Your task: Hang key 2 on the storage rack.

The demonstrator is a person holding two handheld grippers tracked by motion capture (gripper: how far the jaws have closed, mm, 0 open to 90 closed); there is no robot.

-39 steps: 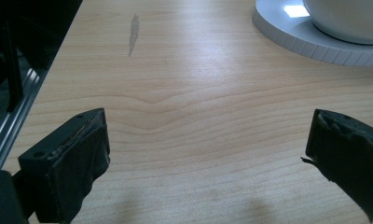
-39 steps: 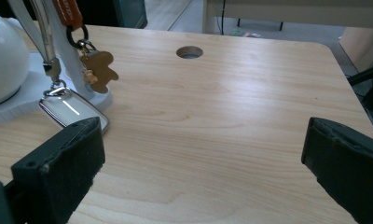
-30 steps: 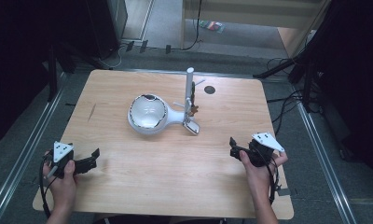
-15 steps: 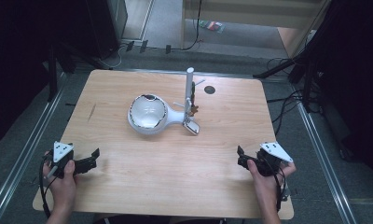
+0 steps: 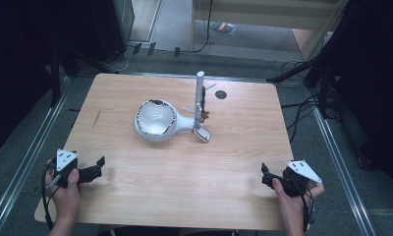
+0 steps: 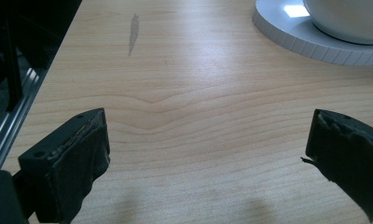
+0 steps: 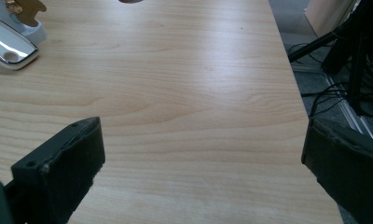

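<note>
A white rounded appliance with a bowl-shaped body [image 5: 156, 119] lies near the middle of the wooden table [image 5: 184, 162]; its round white base [image 6: 315, 32] shows at the top right of the left gripper view. A white upright post [image 5: 199, 91] stands beside it, with a shiny flat foot [image 5: 201, 132] that also shows as a chrome foot [image 7: 7, 44]. My left gripper [image 5: 100, 167] rests open at the near left corner, nothing between its jaws. My right gripper [image 5: 265, 177] rests open at the near right corner, also holding nothing.
A dark round hole [image 5: 220, 94] sits in the table top near the far edge. A grey smudge [image 6: 133, 32] marks the wood at the left. Metal rails [image 5: 17, 172] run along both sides of the table; cables [image 5: 302, 113] lie on the floor to the right.
My right gripper has drawn back toward the near right corner of the table. The left gripper and the white appliance have stayed where they were.
</note>
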